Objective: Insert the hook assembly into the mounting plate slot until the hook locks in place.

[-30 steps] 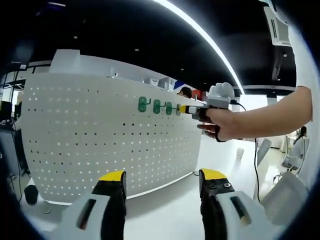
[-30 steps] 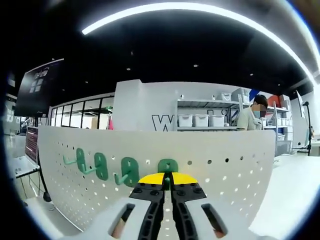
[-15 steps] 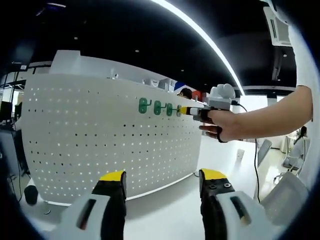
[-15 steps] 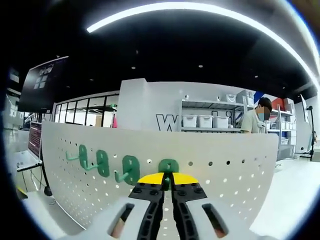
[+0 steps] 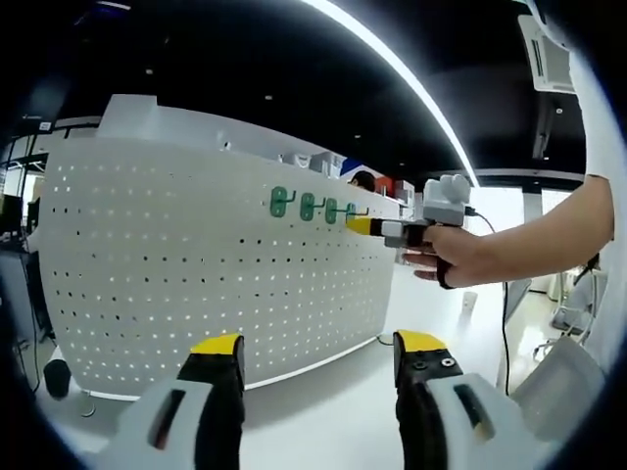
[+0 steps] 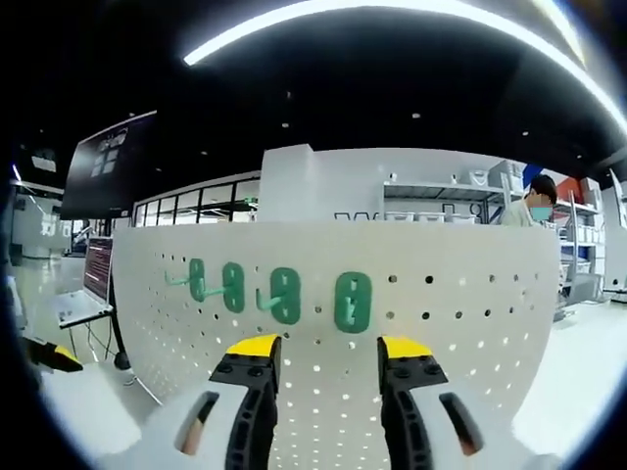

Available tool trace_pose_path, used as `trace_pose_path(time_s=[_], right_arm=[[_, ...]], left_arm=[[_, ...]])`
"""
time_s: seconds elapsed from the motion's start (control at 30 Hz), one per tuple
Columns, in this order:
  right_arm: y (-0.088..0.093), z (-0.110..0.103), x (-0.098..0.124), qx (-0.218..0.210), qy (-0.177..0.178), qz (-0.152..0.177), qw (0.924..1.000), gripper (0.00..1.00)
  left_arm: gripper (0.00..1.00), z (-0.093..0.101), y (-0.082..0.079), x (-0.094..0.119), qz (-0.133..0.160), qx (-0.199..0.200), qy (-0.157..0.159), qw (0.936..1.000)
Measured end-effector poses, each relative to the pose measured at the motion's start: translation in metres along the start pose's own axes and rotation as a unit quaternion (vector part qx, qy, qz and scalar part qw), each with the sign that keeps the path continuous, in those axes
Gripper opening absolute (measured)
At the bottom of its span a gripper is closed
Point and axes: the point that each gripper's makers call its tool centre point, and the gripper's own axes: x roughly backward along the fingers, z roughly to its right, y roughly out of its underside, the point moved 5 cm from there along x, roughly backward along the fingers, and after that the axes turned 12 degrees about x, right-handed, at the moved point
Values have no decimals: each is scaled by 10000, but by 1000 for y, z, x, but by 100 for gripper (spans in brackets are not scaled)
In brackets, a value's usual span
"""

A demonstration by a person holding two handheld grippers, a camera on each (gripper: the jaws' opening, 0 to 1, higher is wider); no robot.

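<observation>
A white pegboard mounting plate [image 6: 470,294] stands upright ahead. Several green hooks hang in a row on it; the nearest one [image 6: 353,302] sits flat on the board just beyond my right gripper [image 6: 329,348], which is open with nothing between its yellow-tipped fingers [image 6: 253,346]. In the left gripper view the same board [image 5: 176,255] carries the green hooks [image 5: 307,207] near its top edge. The right gripper [image 5: 364,226], held by a hand [image 5: 446,255], hovers just off the last hook. My left gripper [image 5: 319,345] stays low in front of the board, open and empty.
The board rests on a white table [image 5: 323,416]. A dark screen [image 6: 108,162] hangs at upper left. Shelves with bins and a person [image 6: 539,201] are behind the board. A cable [image 5: 504,323] trails from the right gripper. A white chair [image 5: 563,377] stands at right.
My right gripper has opened and let go of the nearest green hook, which stays on the board. It has drawn back slightly. The left gripper has hardly moved.
</observation>
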Motion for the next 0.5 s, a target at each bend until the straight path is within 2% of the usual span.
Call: trace_pose_path(time_s=[0.1,0.33,0.5], right_arm=[[2,-6,2,-53,-126,78,9999,52],[5,-13,5,-171,-296,120,9993,64],[6,-11,4,-157,-291,113,9994,63]], left_arm=[[65,-1,0,1,24,27,-22,10000],[66,-1,-1,3,55,43,-29,10000],[66,0,-2,2,63,13,-22,10000]])
